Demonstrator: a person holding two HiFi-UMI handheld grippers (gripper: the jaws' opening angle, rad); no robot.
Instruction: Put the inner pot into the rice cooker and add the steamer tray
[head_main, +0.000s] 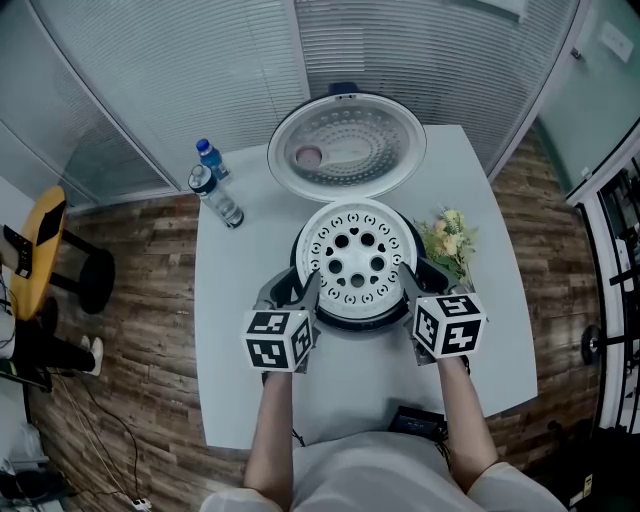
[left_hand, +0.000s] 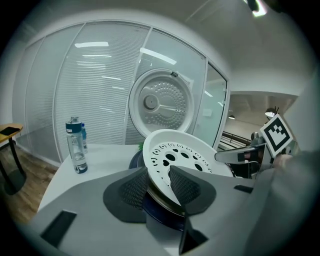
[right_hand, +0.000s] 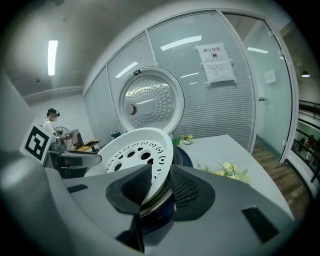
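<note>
The white perforated steamer tray (head_main: 355, 262) sits on top of the dark rice cooker (head_main: 300, 288) in the middle of the white table, its round lid (head_main: 346, 148) swung open behind. My left gripper (head_main: 312, 287) straddles the tray's left rim (left_hand: 155, 167), open, pads just off it. My right gripper (head_main: 408, 283) straddles the right rim (right_hand: 155, 172), also open. In the left gripper view the left gripper (left_hand: 159, 183) shows the inner pot's metal edge (left_hand: 161, 201) under the tray. The right gripper (right_hand: 160, 186) shows the same in its own view.
Two water bottles (head_main: 215, 192) stand at the table's far left. A small bunch of flowers (head_main: 448, 240) lies right of the cooker. A black object (head_main: 415, 420) rests at the table's near edge (head_main: 240, 400). A yellow seat (head_main: 38, 250) stands left, off the table.
</note>
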